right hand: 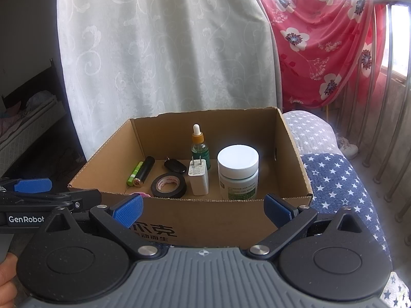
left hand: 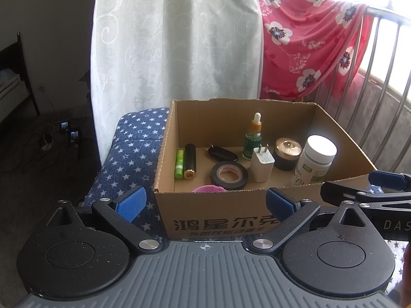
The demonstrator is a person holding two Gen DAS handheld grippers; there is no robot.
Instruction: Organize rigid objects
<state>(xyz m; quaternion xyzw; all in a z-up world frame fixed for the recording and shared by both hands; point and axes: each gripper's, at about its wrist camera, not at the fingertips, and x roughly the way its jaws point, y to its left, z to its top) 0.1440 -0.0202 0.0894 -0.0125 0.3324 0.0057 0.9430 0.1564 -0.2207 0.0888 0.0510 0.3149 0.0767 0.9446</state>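
**Grippers poised at a box nearly packed**

Both tools hang just short of the box point(left hand: 213, 213), which sits on a star-print cushion point(left hand: 133, 138) before a white curtain point(left hand: 174, 38). The left gripper point(left hand: 205, 201) and the right gripper point(right hand: 204, 206) are spread wide, with nothing between their fingers.

Inside the box, from left: a green tube point(left hand: 179, 163) lying against a black tube point(left hand: 190, 161), a key fob point(left hand: 222, 153), a tape roll point(left hand: 229, 175), a charger point(left hand: 262, 163) standing on end, a dropper bottle point(left hand: 253, 140), a dark jar point(left hand: 287, 154) and a white-capped bottle point(left hand: 315, 161). A pink item point(left hand: 209, 188) peeks over the near wall; what it is cannot be told.

The packing looks far along, perhaps done. No loose object shows outside the box, so the next move seems to call for finding one, or for straightening what lies within.
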